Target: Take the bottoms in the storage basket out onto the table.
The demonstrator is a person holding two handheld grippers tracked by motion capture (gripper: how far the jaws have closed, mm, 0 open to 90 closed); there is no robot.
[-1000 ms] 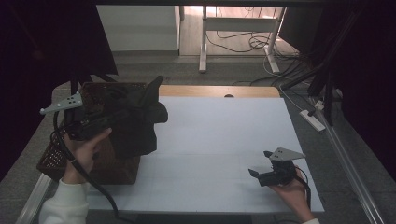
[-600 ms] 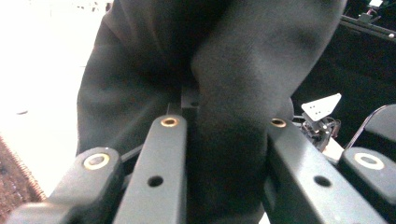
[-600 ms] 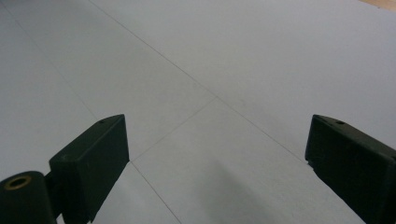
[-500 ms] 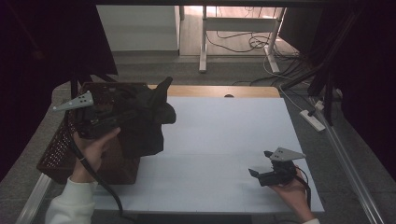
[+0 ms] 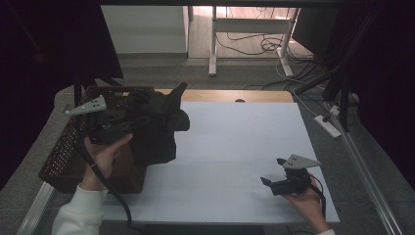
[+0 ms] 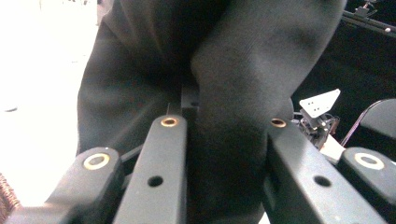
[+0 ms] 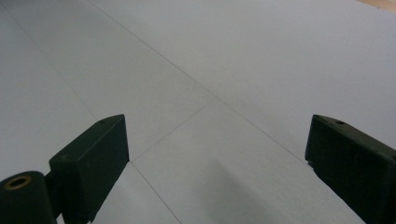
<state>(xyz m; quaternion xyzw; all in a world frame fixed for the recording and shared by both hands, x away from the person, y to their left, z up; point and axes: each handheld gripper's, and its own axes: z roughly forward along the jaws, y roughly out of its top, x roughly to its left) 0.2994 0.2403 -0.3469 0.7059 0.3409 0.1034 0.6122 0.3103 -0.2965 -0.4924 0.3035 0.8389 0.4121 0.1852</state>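
A bunched-up dark cloth garment (image 5: pixel 159 125) is pinched by the left hand-held gripper (image 5: pixel 128 125) at centre-left, hung beside a brown wicker basket (image 5: pixel 66 152). The right hand-held gripper (image 5: pixel 274 182), spread wide, is rested lower right on the white counter (image 5: pixel 235 147).

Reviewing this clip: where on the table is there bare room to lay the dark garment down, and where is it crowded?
Bare: the white table surface from the dark garment across to the right gripper, and the far right part up to the wooden edge. Crowded: the left end, where the wicker basket sits with the left gripper holding the garment above it.
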